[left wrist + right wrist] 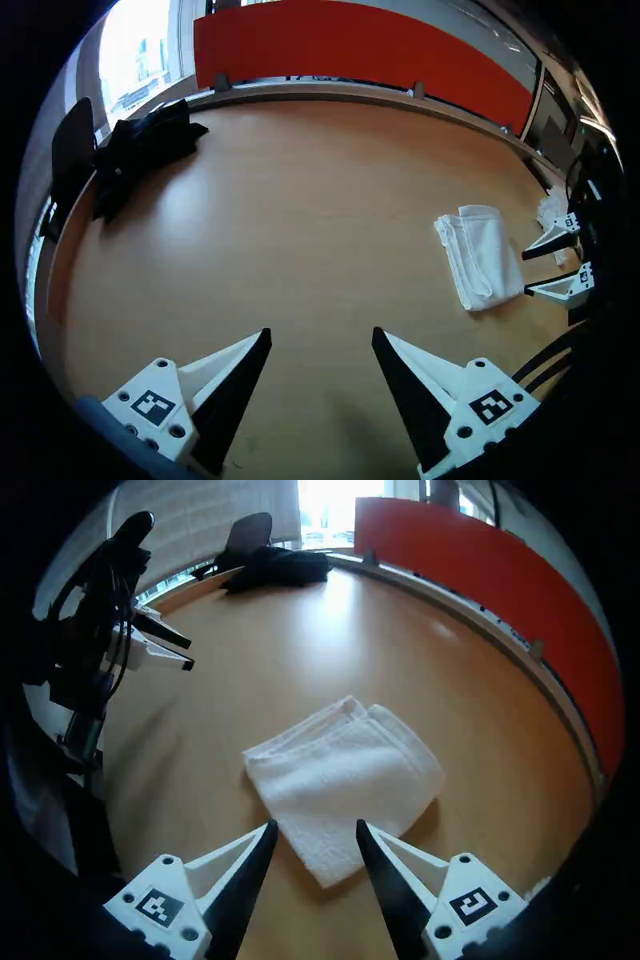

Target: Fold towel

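Tips of the right hand-held gripper (316, 828) stand apart, released, nothing pinched. The folded white towel (344, 776) lies right ahead of it, near corner reaching into the gap between the two fingers. It sits flat on the table (480, 744), layered edges showing along its far side. Bare wood runs beyond it and to either side, plenty of room to move. Off to this gripper's left, the left hand-held gripper (190, 654) hangs well apart from the towel.

Over to the left gripper view: that left hand-held gripper (321, 336) is released too, bare wood between its fingers and a wide open stretch ahead. The towel (480, 256) lies off to its right, just beside the right hand-held gripper (525, 274). Farther on, a black bundle (136, 152) rests near the table's far-left edge, and a red panel (360, 48) stands along the far rim.
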